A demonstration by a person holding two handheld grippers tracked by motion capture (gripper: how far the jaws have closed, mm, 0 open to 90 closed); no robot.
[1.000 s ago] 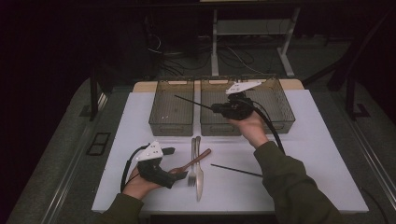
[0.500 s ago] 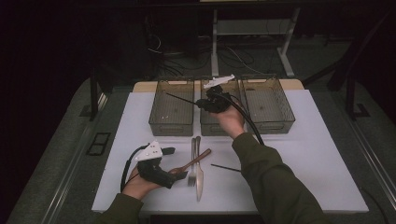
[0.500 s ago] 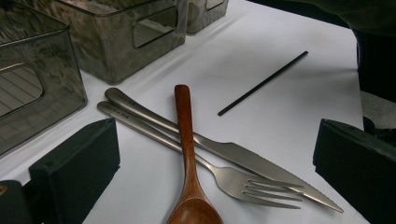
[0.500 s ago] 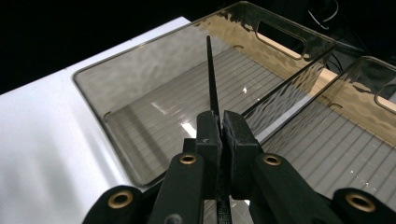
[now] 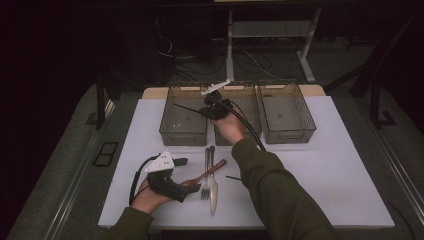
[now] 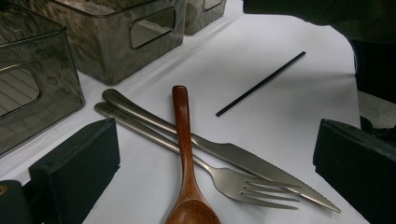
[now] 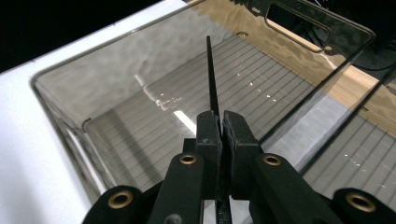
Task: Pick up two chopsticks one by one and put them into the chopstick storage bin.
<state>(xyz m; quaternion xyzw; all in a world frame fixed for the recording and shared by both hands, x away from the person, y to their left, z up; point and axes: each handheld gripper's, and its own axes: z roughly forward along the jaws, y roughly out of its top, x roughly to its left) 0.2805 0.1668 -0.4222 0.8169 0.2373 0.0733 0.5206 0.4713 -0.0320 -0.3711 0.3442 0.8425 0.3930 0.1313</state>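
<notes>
Right claw: your right gripper [image 5: 202,111] is squeezed tight on a thin black stick [image 5: 187,108], up over the bins at the far side of the table.
Stick, where: it hangs in the air above the left bin [image 5: 170,130], not touching it.
Stick, which way: in the high view its long line runs sideways and a little away from you, with the free tip pointing left over that bin. In the right gripper view the stick [image 7: 212,79] sticks straight out from between the pinched jaws, tip over the bin's ribbed floor.
Left claw: your left gripper [image 5: 192,189] rests low on the white mat [image 5: 330,165], jaws wide apart and holding nothing.
Between its jaws: a wooden spoon [image 6: 184,154], lying across a fork [image 6: 233,182] and a knife [image 6: 243,161].
Other stick: a second black stick [image 6: 261,84] lies flat on the mat, near the knife, slanting.
</notes>
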